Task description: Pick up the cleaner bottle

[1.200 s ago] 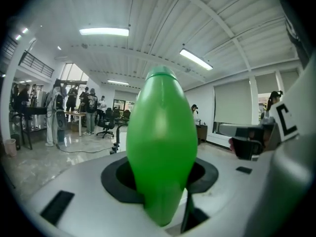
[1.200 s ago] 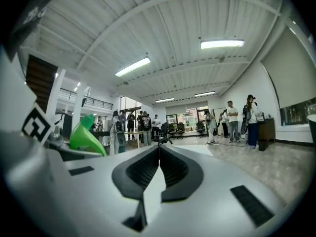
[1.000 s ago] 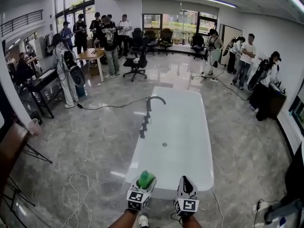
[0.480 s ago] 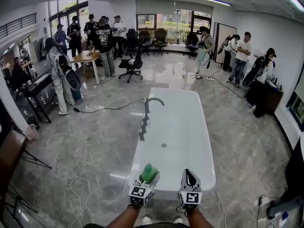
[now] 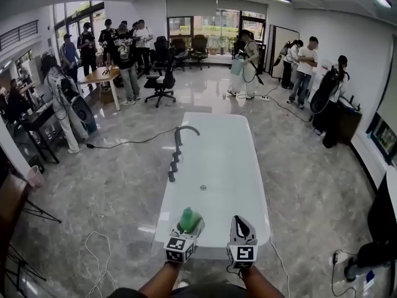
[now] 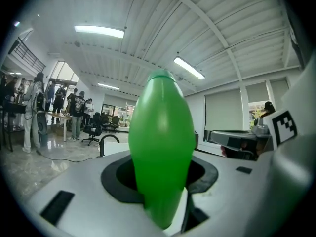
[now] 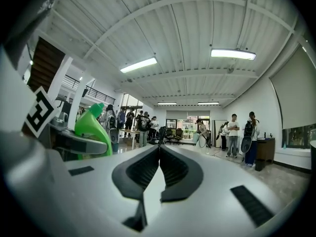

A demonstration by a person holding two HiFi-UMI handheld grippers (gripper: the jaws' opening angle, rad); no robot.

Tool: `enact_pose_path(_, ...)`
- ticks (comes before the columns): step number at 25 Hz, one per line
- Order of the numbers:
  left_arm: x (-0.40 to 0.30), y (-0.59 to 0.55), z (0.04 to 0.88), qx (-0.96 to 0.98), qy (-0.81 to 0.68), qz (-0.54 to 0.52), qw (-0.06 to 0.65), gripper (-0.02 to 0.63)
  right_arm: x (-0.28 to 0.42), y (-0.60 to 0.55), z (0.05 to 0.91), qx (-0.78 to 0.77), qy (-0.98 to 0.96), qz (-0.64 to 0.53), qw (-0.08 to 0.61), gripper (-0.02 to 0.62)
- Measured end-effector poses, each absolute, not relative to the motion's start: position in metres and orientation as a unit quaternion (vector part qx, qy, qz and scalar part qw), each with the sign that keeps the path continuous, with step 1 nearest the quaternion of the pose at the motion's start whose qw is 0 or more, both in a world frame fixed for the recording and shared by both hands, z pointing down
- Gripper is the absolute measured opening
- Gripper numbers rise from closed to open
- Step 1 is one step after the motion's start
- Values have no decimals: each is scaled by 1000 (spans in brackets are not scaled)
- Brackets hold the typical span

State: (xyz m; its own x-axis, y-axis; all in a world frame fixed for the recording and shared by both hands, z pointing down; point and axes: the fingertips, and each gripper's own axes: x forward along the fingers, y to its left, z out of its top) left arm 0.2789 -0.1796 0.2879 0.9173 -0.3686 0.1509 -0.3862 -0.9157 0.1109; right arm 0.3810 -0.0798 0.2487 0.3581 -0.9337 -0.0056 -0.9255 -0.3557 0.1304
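Closest to me, the person's left gripper [image 5: 186,233] is clamped on a green cleaner bottle [image 5: 188,218], which stands upright between its jaws with the cap end uppermost. The bottle is held just above the near end of a long white bathtub [image 5: 239,185]. Just beside it, the right gripper [image 5: 239,223] has its jaws pressed together on nothing. The left gripper view shows the pads meeting the bottle low on its smooth, rounded body, with most of the bulk above them. To my eye that is the main risk: a top-heavy, slippery shape could tip or slide out if the grip eases or the wrist jerks, then drop onto the tub's rim or the marble floor. The idle right gripper sits near enough to knock the bottle if it swings inward. Loose cable [image 5: 99,256] lies on the floor to the left, which could catch a foot. Further along the tub stands a dark faucet [image 5: 180,133], and beyond it a group of onlookers [image 5: 124,45] gathers at the far end of the room
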Motion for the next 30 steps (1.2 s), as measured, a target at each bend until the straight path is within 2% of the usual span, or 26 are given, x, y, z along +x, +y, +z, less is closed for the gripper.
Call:
enact_pose_path(14, 288, -155, 293, 974, -206, 78, 60, 187, 404, -51, 254, 831, -553, -28, 55, 17)
enact_pose_path(23, 280, -147, 296, 974, -205, 73, 60, 187, 395, -44, 261, 832, -550, -27, 66, 17)
enact_pose_path(30, 282, -153, 293, 971, -216, 84, 58, 189, 402, -48, 232, 831, -552, -45, 51, 17)
